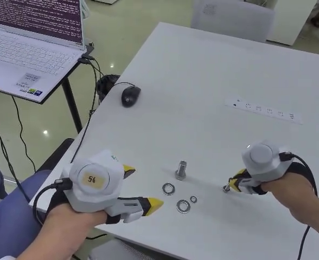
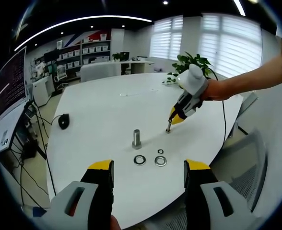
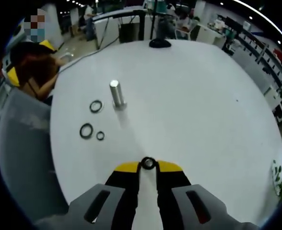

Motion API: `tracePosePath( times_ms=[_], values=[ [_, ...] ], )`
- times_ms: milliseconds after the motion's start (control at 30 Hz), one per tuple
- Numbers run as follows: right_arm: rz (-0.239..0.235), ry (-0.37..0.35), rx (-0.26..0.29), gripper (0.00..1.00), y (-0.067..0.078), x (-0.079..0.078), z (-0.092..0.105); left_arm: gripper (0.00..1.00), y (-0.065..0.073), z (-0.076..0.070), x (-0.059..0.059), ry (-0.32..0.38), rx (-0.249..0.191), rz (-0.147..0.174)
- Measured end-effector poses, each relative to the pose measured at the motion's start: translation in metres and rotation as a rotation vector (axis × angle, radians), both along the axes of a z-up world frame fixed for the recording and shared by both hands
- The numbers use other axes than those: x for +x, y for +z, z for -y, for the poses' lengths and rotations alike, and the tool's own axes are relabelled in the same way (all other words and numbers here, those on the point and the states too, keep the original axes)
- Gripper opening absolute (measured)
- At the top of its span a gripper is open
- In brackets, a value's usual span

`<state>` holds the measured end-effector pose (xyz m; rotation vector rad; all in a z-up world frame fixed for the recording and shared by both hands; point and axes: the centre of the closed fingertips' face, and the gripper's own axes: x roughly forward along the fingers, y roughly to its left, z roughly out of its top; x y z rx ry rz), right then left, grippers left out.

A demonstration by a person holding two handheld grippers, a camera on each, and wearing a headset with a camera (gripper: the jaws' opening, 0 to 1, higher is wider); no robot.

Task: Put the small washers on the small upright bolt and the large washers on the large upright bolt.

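Washers lie loose near the table's front edge: two large washers and a loose small washer. They sit right of the left gripper, whose jaws stand wide apart. Just beyond them the large bolt stands upright. Farther right, the right gripper pinches a small washer. The small bolt under its tips is mostly hidden.

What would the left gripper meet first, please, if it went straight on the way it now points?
Probably the large washers lying ahead of its open fingers, then the large bolt; its height is unclear.
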<state>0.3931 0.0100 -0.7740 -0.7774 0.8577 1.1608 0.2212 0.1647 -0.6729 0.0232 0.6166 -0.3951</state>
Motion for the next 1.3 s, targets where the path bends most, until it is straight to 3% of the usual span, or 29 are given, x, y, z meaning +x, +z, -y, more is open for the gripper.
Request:
tracePosePath(
  times_ms=[533,933,1100,1300],
  values=[
    [-0.04,-0.008,-0.049,0.13,-0.03,-0.004,0.006,0.58,-0.004,-0.006,-0.005,0.012,0.001,-0.014],
    [-0.065,-0.049,-0.033,0.14,-0.042,-0.009,0.007,0.58,-0.005,-0.007,-0.006,0.016,0.004,-0.02],
    [-0.083,-0.065,-0.032,0.15,-0.045,-0.017,0.012,0.58,-0.004,-0.007,-0.005,0.017,0.002,-0.017],
    [-0.117,-0.025,-0.03,0.15,-0.049,-0.042,0.01,0.58,-0.006,-0.006,-0.006,0.015,-0.002,-0.019]
  ],
)
